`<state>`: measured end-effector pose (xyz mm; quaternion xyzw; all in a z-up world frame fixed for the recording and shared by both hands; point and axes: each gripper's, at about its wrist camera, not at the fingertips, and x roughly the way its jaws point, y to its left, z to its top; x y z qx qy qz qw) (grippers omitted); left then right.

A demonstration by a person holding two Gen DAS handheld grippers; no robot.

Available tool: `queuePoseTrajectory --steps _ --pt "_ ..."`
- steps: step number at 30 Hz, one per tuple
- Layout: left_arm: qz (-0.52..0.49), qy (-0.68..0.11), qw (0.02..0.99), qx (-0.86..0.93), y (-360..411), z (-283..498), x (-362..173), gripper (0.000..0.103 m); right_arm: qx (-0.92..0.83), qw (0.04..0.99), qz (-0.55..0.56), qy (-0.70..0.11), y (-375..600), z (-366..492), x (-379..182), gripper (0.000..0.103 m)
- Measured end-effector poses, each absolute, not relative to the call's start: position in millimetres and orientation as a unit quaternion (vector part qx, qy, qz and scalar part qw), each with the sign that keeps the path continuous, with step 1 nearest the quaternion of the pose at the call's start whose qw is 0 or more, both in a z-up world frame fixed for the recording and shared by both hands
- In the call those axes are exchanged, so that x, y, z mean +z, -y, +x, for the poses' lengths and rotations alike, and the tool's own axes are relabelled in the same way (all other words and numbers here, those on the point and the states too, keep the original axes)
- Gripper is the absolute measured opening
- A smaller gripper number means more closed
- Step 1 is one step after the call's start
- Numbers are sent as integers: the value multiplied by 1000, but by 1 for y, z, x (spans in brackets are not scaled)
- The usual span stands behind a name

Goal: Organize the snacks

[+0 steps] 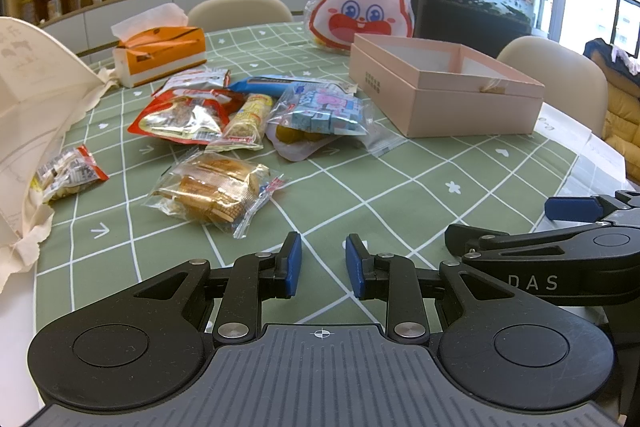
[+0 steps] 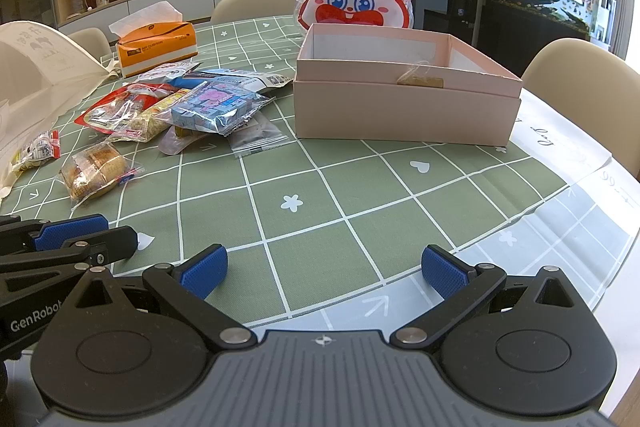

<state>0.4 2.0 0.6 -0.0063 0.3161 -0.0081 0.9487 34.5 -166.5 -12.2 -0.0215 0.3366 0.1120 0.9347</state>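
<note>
From the left wrist view, the left gripper [image 1: 320, 263] hovers low over the green checked tablecloth [image 1: 400, 187] near its front edge, jaws parted a little and holding nothing. Ahead of it the snack packets [image 1: 248, 119] lie in a loose heap toward the cloth's left side, a clear bag of biscuits [image 1: 216, 193] nearest and a small packet [image 1: 68, 171] against the cream tote bag [image 1: 36, 99] at the left edge. The pink box [image 1: 444, 87] stands open toward the far right.

From the right wrist view, the right gripper [image 2: 324, 273] sits over the front edge, jaws spread wide and empty. The box interior looks empty (its floor is mostly hidden behind the near wall, so I cannot be sure). The sorting appears unstarted: every packet I can see is still outside the box.
</note>
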Motion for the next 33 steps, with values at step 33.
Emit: queuePoseTrajectory --steps 33 --pt "-183 -376 908 1 -124 43 35 24 220 889 -47 -399 169 72 2 102"
